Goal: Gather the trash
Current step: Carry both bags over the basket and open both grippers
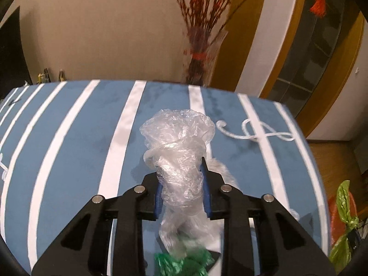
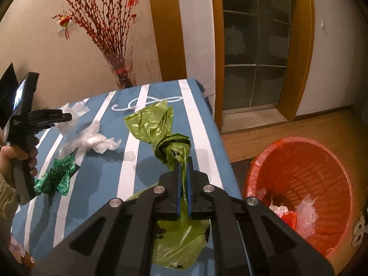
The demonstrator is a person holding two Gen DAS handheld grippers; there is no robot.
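Observation:
My left gripper (image 1: 181,172) is shut on a crumpled clear plastic bag (image 1: 177,138), which sticks up past the blue pads above the striped tablecloth (image 1: 76,151). From the right wrist view the left gripper (image 2: 69,116) shows at the far left with the clear plastic bag (image 2: 77,109) at its tip. My right gripper (image 2: 183,168) is shut on the twisted neck of a light green plastic bag (image 2: 151,122); part of that bag hangs below the jaws. The green bag (image 1: 342,220) also shows at the right edge of the left wrist view.
On the tablecloth (image 2: 207,133) lie a clear plastic wad (image 2: 92,141), a dark green wrapper (image 2: 57,177) and a white cord (image 2: 147,102). An orange-lined bin (image 2: 264,161) holding some trash stands on the floor to the right of the table. A vase of red branches (image 2: 122,73) stands behind.

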